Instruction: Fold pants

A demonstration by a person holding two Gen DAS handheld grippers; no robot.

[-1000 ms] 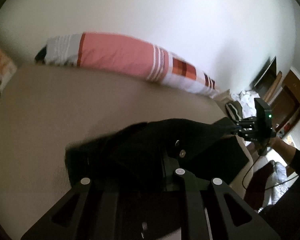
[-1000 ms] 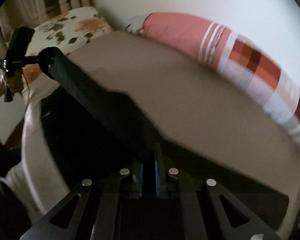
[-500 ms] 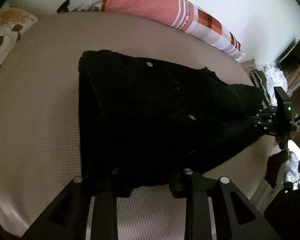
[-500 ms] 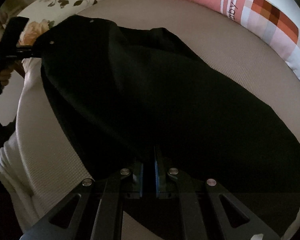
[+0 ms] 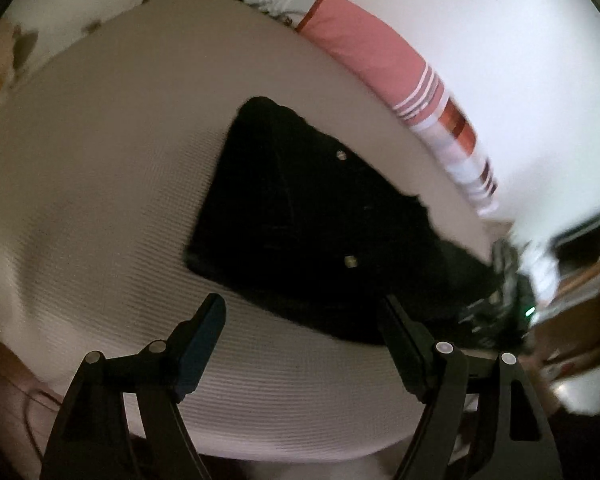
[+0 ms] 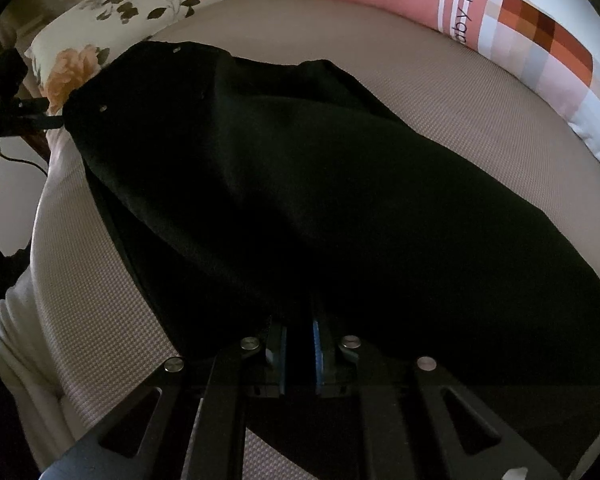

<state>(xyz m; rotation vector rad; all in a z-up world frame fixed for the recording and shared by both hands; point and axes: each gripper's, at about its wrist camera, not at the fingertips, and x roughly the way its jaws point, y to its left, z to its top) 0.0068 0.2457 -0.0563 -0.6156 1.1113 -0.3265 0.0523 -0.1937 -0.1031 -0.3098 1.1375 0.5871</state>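
Left gripper (image 5: 300,320), jaws just opened wide and empty, above the beige bed (image 5: 100,184); black pants (image 5: 320,220) lie folded beyond them.

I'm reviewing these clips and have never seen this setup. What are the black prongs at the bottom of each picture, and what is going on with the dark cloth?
Each picture comes from a camera mounted on a hand-held claw, looking along its two fingers. The left claw has just been opening; nothing is between its fingers. Black pants lie on a beige bed, a pink striped pillow behind. In the other view, the right claw is shut on the pants' edge.
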